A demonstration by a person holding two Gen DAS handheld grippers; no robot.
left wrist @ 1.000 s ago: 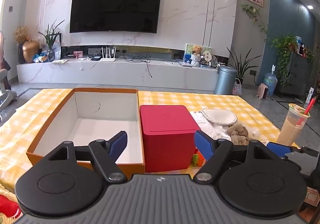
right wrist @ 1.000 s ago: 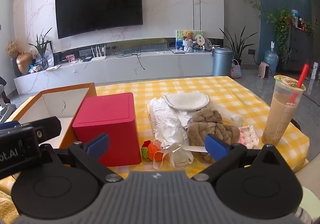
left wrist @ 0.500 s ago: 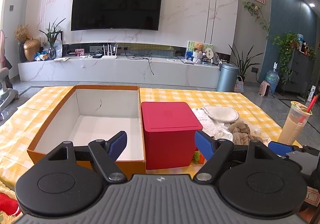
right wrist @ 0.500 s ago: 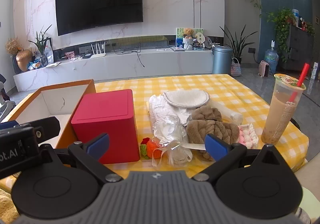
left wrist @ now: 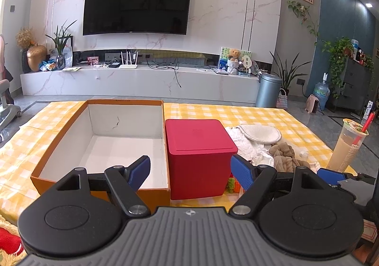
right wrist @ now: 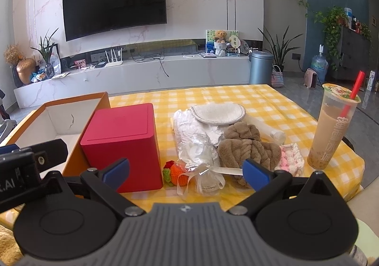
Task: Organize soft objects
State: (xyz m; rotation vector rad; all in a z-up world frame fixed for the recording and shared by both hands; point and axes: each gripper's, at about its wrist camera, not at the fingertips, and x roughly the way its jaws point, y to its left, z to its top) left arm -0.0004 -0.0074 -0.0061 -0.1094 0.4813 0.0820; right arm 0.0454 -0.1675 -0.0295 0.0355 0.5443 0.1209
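Observation:
A pile of soft things lies on the yellow checked table: a brown plush cloth (right wrist: 246,147), a white round pad (right wrist: 219,113), a crinkled silver-white wrap (right wrist: 191,133), a pink-white knit piece (right wrist: 290,159), an orange crochet toy (right wrist: 176,174) and a small ribboned pouch (right wrist: 209,181). A red box (right wrist: 125,138) stands left of them, beside an open orange box (left wrist: 106,140) with a white, empty inside. My right gripper (right wrist: 186,170) is open, just before the pouch and toy. My left gripper (left wrist: 190,170) is open, before the red box.
A tall cup of milk tea with a red straw (right wrist: 334,128) stands at the table's right edge. The left gripper's body (right wrist: 26,166) shows at the left of the right wrist view. A TV wall and low cabinet (left wrist: 142,81) stand behind the table.
Both grippers have risen and pulled back slightly, so the table and objects sit a little lower and farther in view. Both stay open; no object has moved.

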